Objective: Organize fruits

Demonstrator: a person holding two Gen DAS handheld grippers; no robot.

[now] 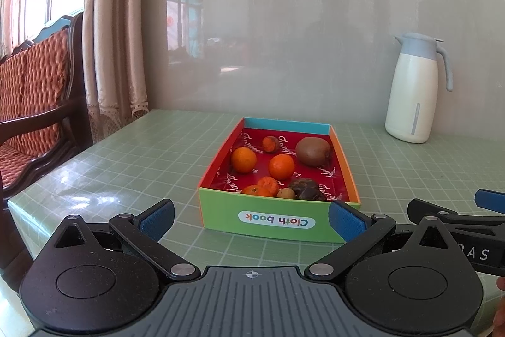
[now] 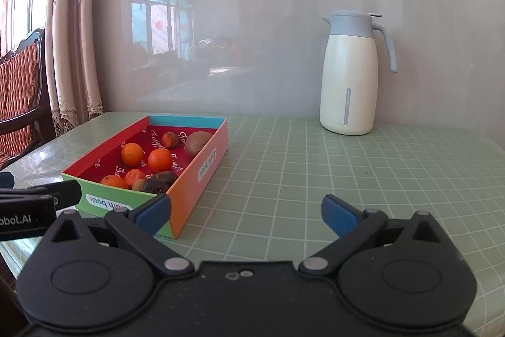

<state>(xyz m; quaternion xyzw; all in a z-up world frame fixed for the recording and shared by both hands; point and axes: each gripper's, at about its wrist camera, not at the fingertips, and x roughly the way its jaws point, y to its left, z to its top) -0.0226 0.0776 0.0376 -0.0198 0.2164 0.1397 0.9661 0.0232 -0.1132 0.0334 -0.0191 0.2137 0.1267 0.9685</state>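
Fruit box (image 1: 277, 221) on the green table (image 1: 142, 160), oranges (image 1: 243, 159) and kiwi (image 1: 313, 151) inside. Left gripper (image 1: 251, 218) wide open, holding nothing; same for right gripper (image 2: 246, 212). Orange box side only in right view.

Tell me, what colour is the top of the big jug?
Light blue-grey, above a white body; the jug shows best in the right wrist view.

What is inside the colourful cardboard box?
The box holds oranges, a kiwi, a dark wrinkled fruit and a small brownish one. Its near wall hides their undersides.
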